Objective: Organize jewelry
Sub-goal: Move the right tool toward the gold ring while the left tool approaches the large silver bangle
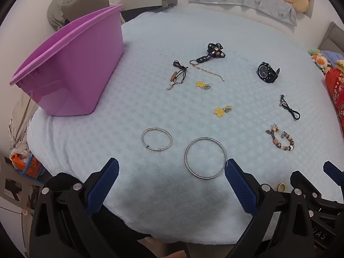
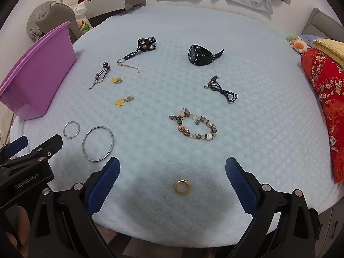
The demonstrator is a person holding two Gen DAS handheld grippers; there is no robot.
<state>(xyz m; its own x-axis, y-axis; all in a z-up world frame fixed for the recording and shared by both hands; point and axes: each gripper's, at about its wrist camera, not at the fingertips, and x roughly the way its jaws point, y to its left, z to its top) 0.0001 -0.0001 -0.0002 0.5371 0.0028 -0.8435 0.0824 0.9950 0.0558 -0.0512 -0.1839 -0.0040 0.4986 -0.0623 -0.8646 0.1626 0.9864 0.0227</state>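
Note:
Jewelry lies spread on a light blue blanket [image 1: 150, 43]. A purple bin [image 1: 71, 68] stands at the left, also in the right wrist view [image 2: 36, 75]. My left gripper [image 1: 172, 167] is open and empty, just before a large silver bangle [image 1: 205, 158] and a smaller silver bangle [image 1: 156, 139]. My right gripper [image 2: 172, 165] is open and empty, with a gold ring [image 2: 181, 186] lying between its fingers. A beaded bracelet [image 2: 193, 126], black watch [image 2: 201, 55], black cord [image 2: 223, 90] and two yellow flower earrings [image 2: 123, 101] lie further out.
A black patterned strap with a thin gold chain [image 1: 211, 53] and a leather cord bracelet [image 1: 178, 73] lie near the bin. Red patterned fabric [image 2: 326, 99] and plush toys [image 2: 298, 43] sit at the right edge. Pillows line the back.

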